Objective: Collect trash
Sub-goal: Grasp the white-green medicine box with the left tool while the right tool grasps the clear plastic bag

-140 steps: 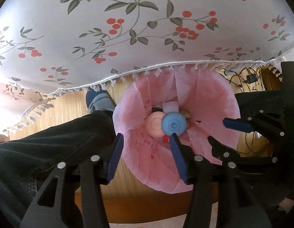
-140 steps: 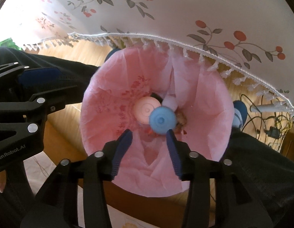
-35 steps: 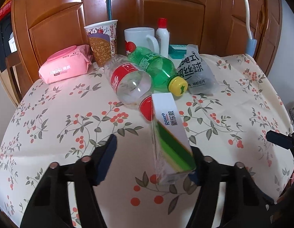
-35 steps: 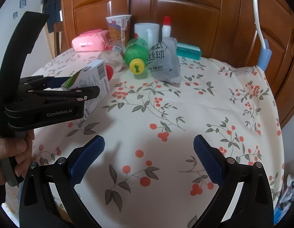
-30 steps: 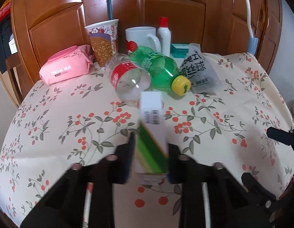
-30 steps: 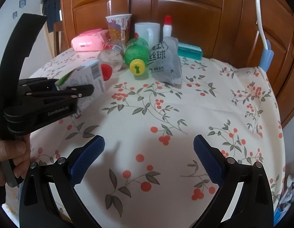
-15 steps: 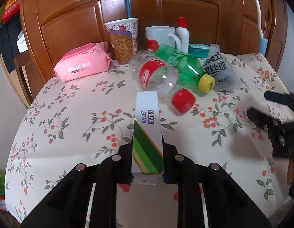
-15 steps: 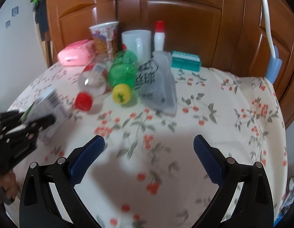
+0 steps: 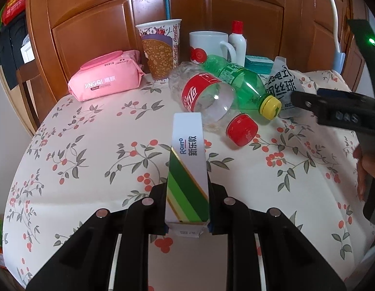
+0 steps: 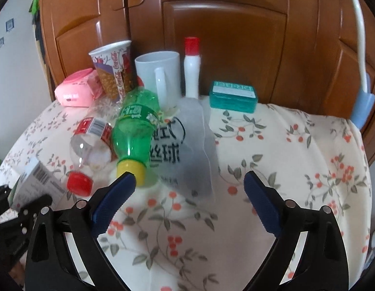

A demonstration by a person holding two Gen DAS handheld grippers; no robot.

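My left gripper [image 9: 187, 208] is shut on a white and green carton box [image 9: 187, 167], held above the flowered tablecloth [image 9: 90, 150]; the box also shows at the left of the right wrist view [image 10: 38, 181]. My right gripper [image 10: 187, 194] is open and empty, just in front of a clear plastic bag with black print [image 10: 185, 150]. A green bottle with a yellow cap [image 10: 135, 131] and a clear cola bottle with a red cap [image 10: 90, 143] lie left of the bag. They also show in the left wrist view: green bottle [image 9: 240, 84], cola bottle [image 9: 202, 94], bag [image 9: 283, 87].
At the back stand a paper cup [image 10: 112, 70], a white mug [image 10: 160, 77], a white bottle with red cap [image 10: 192, 68], a teal box [image 10: 232, 94] and a pink wipes pack [image 10: 77, 89]. Wooden cabinet doors [image 10: 224, 36] rise behind the table.
My left gripper closed on the carton box and lifted it off the table. My right gripper moved forward toward the plastic bag and bottles, still open.
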